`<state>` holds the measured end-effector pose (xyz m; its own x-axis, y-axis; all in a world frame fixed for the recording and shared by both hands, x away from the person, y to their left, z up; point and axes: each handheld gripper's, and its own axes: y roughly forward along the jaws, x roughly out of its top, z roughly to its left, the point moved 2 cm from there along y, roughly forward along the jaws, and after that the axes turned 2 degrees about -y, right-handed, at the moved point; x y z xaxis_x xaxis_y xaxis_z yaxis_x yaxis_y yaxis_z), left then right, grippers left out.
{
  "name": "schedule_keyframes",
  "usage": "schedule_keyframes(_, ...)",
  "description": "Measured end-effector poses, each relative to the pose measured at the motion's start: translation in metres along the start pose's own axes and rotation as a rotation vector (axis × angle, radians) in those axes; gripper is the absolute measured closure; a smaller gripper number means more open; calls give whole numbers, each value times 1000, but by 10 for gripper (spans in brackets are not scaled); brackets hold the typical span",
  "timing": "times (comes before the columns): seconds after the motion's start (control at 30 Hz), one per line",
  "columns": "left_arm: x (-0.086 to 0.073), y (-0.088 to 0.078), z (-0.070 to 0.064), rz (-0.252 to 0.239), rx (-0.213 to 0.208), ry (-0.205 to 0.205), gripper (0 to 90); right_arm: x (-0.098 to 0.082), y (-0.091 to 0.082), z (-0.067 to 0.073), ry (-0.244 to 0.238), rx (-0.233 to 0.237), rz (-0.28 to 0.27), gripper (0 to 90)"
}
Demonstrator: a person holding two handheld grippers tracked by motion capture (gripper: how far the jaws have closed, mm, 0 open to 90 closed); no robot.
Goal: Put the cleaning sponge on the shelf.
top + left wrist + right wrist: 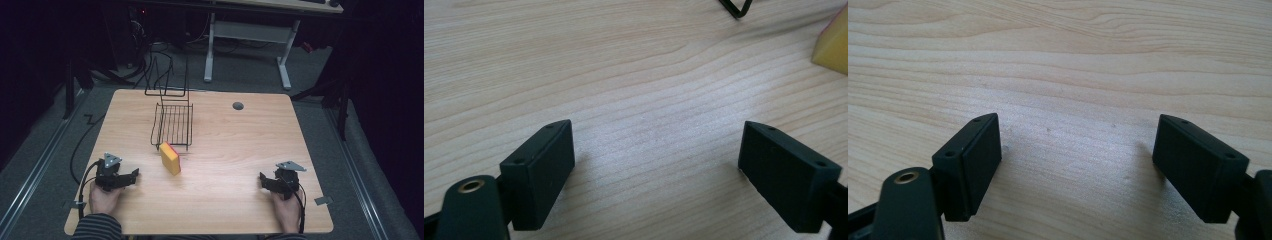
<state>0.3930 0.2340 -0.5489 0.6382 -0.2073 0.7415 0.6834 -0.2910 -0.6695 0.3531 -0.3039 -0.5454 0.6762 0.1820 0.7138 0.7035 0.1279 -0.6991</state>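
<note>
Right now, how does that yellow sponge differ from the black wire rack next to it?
The sponge is a solid yellow block with a pink face; the wire rack is open black wire. The sponge is much smaller than the rack. The sponge stands on edge, while the rack lies flat with a raised handle. Both rest on the wooden table, ungripped.

A dim lab or office test room: a light wooden tabletop (240,150) on grey carpet (320,95), black cables (160,65) trailing at far left, a white-framed desk (250,35) beyond.

We see a yellow sponge (170,159) with a pink top face, standing on edge. It rests on the wooden surface (235,150), just beside the black wire rack (172,125).
</note>
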Motion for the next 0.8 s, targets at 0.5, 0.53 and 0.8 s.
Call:
schedule_keyframes(0.5, 12, -22, -1, -85, -46, -21, 151, 0, 0, 0, 0, 0, 0, 196)
schedule_keyframes(0.53, 12, -22, -1, -85, -46, -21, 151, 0, 0, 0, 0, 0, 0, 196)
schedule_keyframes(0.8, 22, -34, -7, -139, -76, -30, 150, 0, 0, 0, 0, 0, 0, 196)
